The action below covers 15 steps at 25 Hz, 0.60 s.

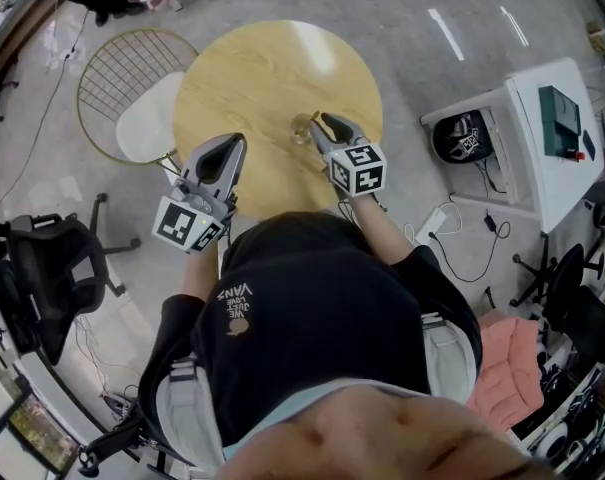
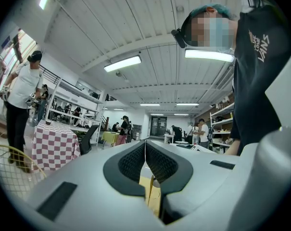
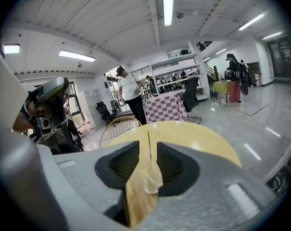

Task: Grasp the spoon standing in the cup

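Note:
A clear glass cup (image 1: 301, 129) stands on the round wooden table (image 1: 272, 68), near its front edge. In the right gripper view the cup (image 3: 150, 179) sits low between the jaws, and a thin spoon handle (image 3: 148, 134) rises upright from it. My right gripper (image 3: 148, 147) is open; the handle stands in the gap and neither pad presses on it. From above, the right gripper (image 1: 317, 120) reaches the cup from the near side. My left gripper (image 1: 234, 140) hovers over the table's left part, pointing level; its jaws (image 2: 145, 143) are shut with nothing between them.
A gold wire chair with a white seat (image 1: 147, 108) stands left of the table. A white desk (image 1: 542, 138) and a black helmet-like object (image 1: 465, 136) are at the right. A black office chair (image 1: 52, 268) is at the near left. Several people stand further back in the room.

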Each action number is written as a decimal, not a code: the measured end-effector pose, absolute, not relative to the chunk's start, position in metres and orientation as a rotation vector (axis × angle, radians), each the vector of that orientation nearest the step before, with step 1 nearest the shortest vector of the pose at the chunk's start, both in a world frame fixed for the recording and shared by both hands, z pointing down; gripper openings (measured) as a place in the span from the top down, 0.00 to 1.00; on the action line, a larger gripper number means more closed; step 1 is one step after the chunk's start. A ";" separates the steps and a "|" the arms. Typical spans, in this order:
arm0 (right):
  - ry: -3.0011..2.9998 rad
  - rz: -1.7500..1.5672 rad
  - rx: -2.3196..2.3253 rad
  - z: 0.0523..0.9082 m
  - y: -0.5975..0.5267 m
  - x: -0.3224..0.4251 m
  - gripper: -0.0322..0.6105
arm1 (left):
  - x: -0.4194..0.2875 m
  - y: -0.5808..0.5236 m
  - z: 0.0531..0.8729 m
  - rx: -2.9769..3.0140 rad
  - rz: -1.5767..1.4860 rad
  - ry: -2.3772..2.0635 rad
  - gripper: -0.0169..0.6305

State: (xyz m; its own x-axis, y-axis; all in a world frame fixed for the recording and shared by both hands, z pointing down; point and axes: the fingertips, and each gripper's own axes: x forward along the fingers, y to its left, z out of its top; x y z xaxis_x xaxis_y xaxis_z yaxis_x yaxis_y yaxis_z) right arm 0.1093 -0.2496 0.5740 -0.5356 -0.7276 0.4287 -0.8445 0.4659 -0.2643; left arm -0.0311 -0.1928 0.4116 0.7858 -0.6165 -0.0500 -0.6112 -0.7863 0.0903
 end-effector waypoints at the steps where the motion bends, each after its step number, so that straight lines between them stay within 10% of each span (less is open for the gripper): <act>1: -2.461 0.658 1.347 0.574 -0.250 0.110 0.78 | -0.030 -0.193 0.412 2.902 -0.120 -1.000 0.98; 15: -2.463 0.626 1.295 0.578 -0.259 0.102 0.79 | -0.032 -0.194 0.410 2.846 -0.100 -1.032 0.98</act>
State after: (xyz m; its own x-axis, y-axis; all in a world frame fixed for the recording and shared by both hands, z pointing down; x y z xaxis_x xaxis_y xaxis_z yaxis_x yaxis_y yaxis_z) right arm 0.1024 -0.2592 0.5782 -0.5547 -0.7051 0.4417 -0.8305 0.5020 -0.2416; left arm -0.0325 -0.1943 0.4095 0.7665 -0.6418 -0.0237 -0.6344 -0.7624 0.1281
